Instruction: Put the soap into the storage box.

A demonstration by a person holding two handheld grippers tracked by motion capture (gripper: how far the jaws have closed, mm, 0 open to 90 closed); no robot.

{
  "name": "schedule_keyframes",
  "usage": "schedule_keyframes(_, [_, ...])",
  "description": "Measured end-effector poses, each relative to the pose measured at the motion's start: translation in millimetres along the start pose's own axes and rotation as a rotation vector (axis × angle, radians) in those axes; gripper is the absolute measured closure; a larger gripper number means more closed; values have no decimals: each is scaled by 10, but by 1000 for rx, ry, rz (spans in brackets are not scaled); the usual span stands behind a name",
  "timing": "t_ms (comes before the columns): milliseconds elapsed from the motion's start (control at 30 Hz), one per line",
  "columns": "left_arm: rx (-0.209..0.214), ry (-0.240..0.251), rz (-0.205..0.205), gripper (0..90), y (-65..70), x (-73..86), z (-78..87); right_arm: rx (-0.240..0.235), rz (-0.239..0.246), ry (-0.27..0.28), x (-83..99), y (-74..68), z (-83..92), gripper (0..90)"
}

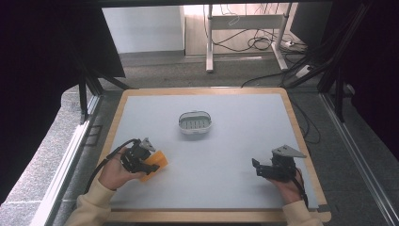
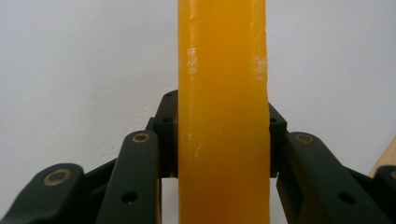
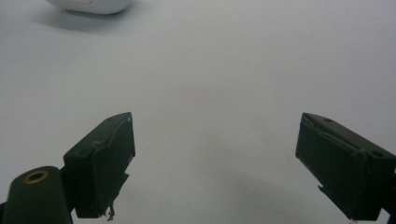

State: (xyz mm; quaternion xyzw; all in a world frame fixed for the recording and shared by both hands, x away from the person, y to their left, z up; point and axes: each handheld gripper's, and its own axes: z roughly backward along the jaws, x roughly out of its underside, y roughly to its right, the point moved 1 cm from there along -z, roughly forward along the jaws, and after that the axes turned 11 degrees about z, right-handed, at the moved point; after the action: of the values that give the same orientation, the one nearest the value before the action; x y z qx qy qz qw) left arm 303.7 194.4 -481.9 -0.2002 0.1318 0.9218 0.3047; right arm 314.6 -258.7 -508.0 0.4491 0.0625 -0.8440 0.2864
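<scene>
An orange, translucent soap-like bar (image 1: pixel 156 161) lies low at the table's front left, and my left gripper (image 1: pixel 150 165) is shut on it. In the left gripper view the bar (image 2: pixel 223 70) stands upright between the two black jaws, whose pads press on both of its sides. A white oval slotted dish (image 1: pixel 195 122) sits on the grey mat near the middle of the table, well away from both grippers. At the front right my right gripper (image 1: pixel 257 168) rests open and points left. Nothing lies between its jaws (image 3: pixel 215 154), and the dish's edge (image 3: pixel 88 4) shows at the top left.
The grey mat (image 1: pixel 235 136) covers a wooden-edged table (image 1: pixel 295 123). Beyond the far edge are a floor, a desk frame (image 1: pixel 209 42) and cables. Black frame rails stand at both sides.
</scene>
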Motion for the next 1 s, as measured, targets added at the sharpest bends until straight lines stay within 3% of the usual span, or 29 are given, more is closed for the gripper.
schedule_keyframes(567, [2, 28, 35, 621, -87, 25, 97, -6, 2, 5, -13, -7, -4, 122])
schedule_keyframes(867, [-12, 60, 70, 621, -156, -87, 248, -17, 15, 35, -16, 1, 11, 122])
schedule_keyframes(1000, [-26, 59, 62, 621, -179, -147, 306, -18, 27, 34, -22, -15, -1, 122])
